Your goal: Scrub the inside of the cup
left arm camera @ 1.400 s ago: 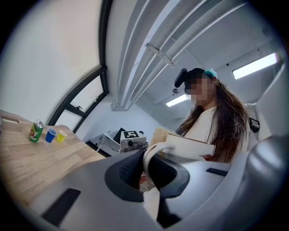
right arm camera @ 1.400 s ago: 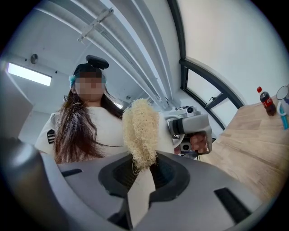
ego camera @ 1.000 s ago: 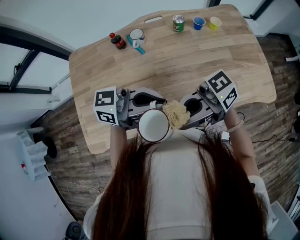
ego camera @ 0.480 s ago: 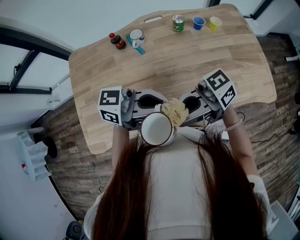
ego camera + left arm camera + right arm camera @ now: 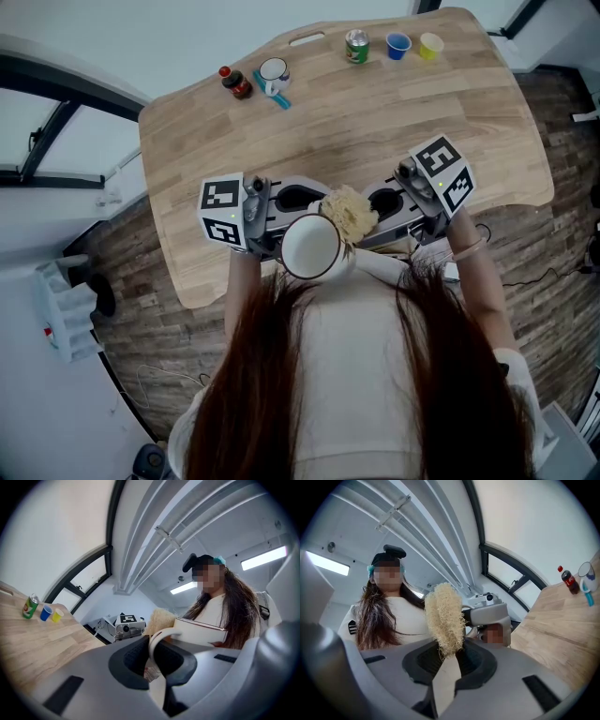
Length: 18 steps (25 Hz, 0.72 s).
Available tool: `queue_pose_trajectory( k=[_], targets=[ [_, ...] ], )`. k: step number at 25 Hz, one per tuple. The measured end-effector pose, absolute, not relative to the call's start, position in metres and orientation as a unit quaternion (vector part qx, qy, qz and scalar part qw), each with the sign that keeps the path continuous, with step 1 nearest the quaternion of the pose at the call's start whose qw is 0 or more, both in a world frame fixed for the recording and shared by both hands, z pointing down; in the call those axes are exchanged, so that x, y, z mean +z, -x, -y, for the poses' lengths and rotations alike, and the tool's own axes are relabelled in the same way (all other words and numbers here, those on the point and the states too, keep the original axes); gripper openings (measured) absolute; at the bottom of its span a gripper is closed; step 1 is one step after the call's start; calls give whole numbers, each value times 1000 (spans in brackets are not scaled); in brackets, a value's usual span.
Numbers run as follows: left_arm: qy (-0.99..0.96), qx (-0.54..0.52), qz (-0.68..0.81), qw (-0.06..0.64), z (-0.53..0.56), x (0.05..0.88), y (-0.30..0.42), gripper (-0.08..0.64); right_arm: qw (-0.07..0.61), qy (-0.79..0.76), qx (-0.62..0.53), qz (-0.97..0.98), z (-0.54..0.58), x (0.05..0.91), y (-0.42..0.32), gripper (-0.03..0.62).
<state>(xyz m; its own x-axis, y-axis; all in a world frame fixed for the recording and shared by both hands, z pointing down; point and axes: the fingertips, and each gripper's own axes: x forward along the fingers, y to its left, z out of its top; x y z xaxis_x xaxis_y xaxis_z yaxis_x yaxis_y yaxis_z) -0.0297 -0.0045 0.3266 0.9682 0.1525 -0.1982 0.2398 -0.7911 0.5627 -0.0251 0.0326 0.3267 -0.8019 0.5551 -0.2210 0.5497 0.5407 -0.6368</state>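
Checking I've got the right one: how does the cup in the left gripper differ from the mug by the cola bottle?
The held cup is lifted, handle clamped in the left gripper; the far mug stands free on the table. The scrubber in the right gripper sits at the held cup's rim; none is near the far mug. Both are white.

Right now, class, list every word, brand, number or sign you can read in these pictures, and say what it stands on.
No text reads clearly anywhere.
Dark bottle: red label, print too small to read.
Green can: print too small to read.
Left marker cube and right marker cube: black-and-white square patterns only, no letters or numbers.
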Motion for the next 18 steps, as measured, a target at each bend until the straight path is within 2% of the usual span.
queue_pose_trajectory(
  k=[18],
  targets=[
    [-933,-95,-74,338,29,341,36,25,26,268,336,902,-19,329,23,72]
  ],
)
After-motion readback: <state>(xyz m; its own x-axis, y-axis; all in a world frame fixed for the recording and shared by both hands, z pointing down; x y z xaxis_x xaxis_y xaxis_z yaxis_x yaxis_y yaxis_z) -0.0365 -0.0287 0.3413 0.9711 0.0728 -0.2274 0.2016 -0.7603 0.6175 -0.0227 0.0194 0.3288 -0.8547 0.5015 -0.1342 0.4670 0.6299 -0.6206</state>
